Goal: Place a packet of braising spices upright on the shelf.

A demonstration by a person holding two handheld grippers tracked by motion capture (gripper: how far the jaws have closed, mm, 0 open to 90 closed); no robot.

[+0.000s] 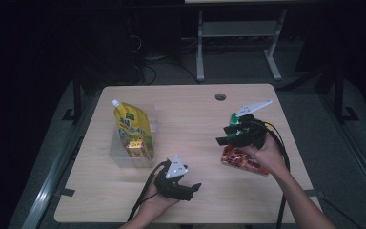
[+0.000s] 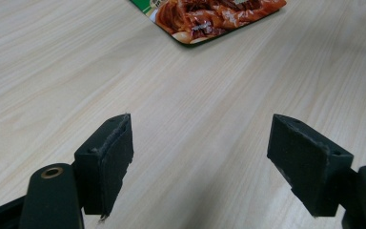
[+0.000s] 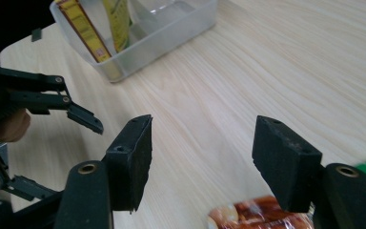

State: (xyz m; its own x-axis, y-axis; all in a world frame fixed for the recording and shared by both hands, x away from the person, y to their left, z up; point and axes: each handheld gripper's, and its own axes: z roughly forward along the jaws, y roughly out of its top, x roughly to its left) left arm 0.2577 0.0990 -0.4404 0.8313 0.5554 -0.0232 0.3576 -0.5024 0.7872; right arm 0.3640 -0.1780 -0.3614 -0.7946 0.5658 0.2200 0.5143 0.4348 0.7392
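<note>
Pale wood is the surface of the worktop (image 1: 190,109) in the high view. On its right part lies a red food packet (image 1: 240,159), flat, with a green end that is mostly hidden under the right gripper (image 1: 229,134). This gripper hangs just above the far end of the packet, and its fingers stand wide with nothing between them. The left gripper (image 1: 190,188) is at the near edge of the worktop, well left of the packet, with its fingers also wide and empty. Far on the left stands a clear plastic bin (image 1: 119,157), and a yellow pouch (image 1: 132,126) with a white spout leans inside it.

Seen from the left gripper view, the two black fingers (image 2: 106,160) are far apart above bare wood. The red food packet (image 2: 209,16) lies at the far edge, well away from them, and shows a picture of noodles with a green border.

From the right gripper view, the fingers (image 3: 131,160) are wide open and hold nothing. The packet (image 3: 252,214) lies just below them, at the near edge. The left gripper (image 3: 52,100) shows farther off on the left, with its fingers spread. Behind it stands the bin (image 3: 138,43) with the yellow pouch (image 3: 116,21) inside.
</note>
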